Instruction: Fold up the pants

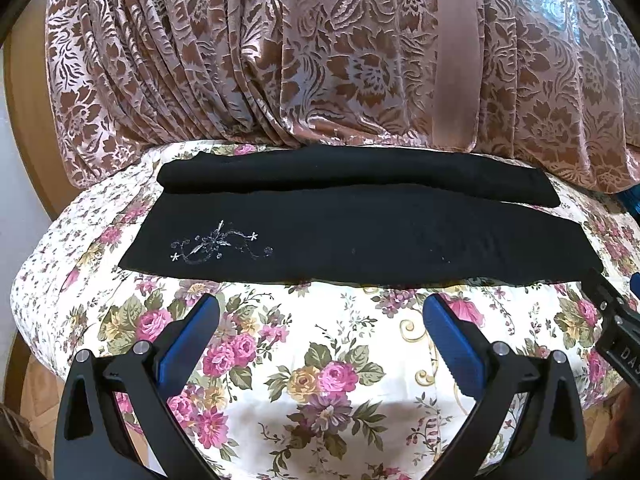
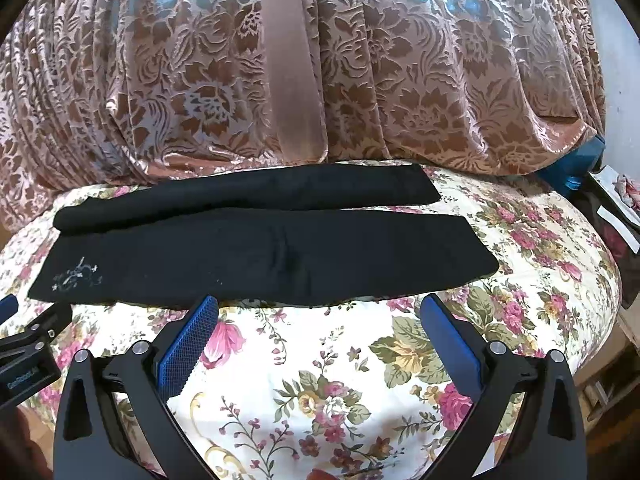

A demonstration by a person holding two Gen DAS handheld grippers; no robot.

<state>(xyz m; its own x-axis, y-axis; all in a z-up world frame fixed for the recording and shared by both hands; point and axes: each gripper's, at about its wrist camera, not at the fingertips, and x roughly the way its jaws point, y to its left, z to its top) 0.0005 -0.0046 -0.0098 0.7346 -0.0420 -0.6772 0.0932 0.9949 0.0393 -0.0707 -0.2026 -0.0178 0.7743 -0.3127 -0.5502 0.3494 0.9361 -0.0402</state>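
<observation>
The left gripper [image 1: 320, 308] hovers with its blue-padded jaws spread wide and nothing between them, just short of the near edge of the black pants [image 1: 352, 236], whose silver embroidery [image 1: 218, 246] sits toward their left end. The pants lie stretched across the floral bedspread [image 1: 328, 360], one leg beside the other, in front of a patterned brown curtain [image 1: 320, 60]. Further right, the right gripper [image 2: 320, 308] is likewise spread and empty; the dark items [image 2: 616, 216] at the far right edge are too distorted to identify.

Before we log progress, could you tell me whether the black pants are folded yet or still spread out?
Spread out: the black pants lie full length on the floral bedspread, both legs side by side, no crosswise fold.
</observation>
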